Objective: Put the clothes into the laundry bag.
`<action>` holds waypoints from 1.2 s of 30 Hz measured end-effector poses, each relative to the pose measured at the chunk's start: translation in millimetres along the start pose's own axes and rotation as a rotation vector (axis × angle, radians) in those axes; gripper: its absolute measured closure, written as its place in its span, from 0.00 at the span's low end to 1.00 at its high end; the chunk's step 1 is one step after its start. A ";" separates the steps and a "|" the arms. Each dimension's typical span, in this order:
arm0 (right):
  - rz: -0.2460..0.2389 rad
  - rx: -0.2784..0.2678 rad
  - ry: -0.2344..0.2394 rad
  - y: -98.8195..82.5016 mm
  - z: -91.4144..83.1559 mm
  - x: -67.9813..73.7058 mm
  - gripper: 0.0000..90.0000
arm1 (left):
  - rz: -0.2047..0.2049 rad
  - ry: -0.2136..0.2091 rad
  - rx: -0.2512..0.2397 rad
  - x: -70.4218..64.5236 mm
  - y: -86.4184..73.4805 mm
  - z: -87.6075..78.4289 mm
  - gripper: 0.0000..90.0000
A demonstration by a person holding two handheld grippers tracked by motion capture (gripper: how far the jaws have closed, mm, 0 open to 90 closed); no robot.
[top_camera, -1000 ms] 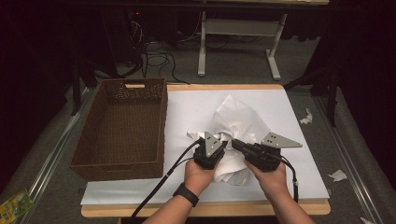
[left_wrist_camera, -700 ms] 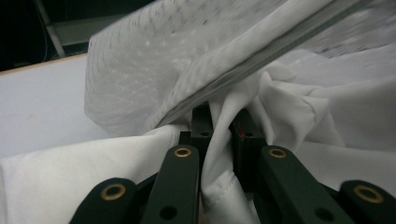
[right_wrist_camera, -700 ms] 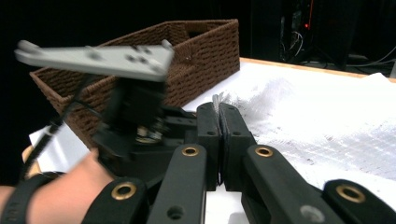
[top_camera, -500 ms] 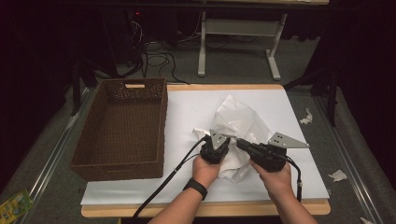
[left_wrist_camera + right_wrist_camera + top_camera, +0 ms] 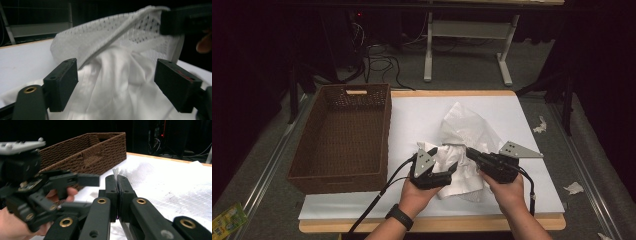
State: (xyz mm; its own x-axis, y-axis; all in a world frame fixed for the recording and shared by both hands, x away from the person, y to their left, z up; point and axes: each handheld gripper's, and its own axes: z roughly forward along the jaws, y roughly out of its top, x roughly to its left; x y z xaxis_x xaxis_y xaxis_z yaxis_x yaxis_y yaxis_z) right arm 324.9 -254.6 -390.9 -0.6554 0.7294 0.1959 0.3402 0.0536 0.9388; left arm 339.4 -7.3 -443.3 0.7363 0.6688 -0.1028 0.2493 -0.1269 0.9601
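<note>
- Dark surroundings close in on a table (image 5: pixel 532 200) covered by a white sheet with a wooden edge showing at front and back; grey carpet lies beyond, with a tangle of cables (image 5: pixel 377 55) and the white legs of another desk (image 5: pixel 467 45) at the far side.
- Scraps of white paper (image 5: pixel 573 188) lie on the floor at the table's right (another bit sits further back).
- On the table's left part stands a brown wicker basket (image 5: pixel 342 135), rectangular, with a handle slot in its far wall.
- Right of the basket, near the table's middle and front, lies a white mesh laundry bag (image 5: pixel 467 130), crumpled, with plain white cloth (image 5: pixel 117 87) bunched in its near end; in the left gripper view its dotted netting and a thick ribbed seam rise above the smooth cloth.
- The right gripper (image 5: pixel 117 195) has its jaws pressed together on a thin edge of the mesh, holding that edge up.
- The left gripper (image 5: pixel 116 80) has just been spreading its jaws; they stand wide apart with the cloth between them, pads not pressing on it.
</note>
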 end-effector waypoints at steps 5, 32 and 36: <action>-0.003 0.003 0.003 0.4 0.5 1.7 0.99 | -0.021 0.022 0.112 10.1 -19.7 8.9 0.19; -0.015 -0.017 0.048 6.0 8.8 13.4 0.99 | 0.024 -0.003 -0.005 -10.1 29.4 -24.3 0.91; -0.005 -0.011 0.033 4.2 7.5 10.6 0.99 | 0.056 0.011 0.023 -16.7 29.2 -5.5 0.91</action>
State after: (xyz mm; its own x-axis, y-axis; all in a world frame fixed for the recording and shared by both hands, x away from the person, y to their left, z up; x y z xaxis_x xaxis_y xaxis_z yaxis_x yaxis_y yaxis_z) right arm 324.4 -241.5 -387.0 -0.6791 0.7061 0.2006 0.3295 0.0490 0.9429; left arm 331.0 -18.2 -412.0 0.7429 0.6679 -0.0461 0.2221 -0.1809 0.9581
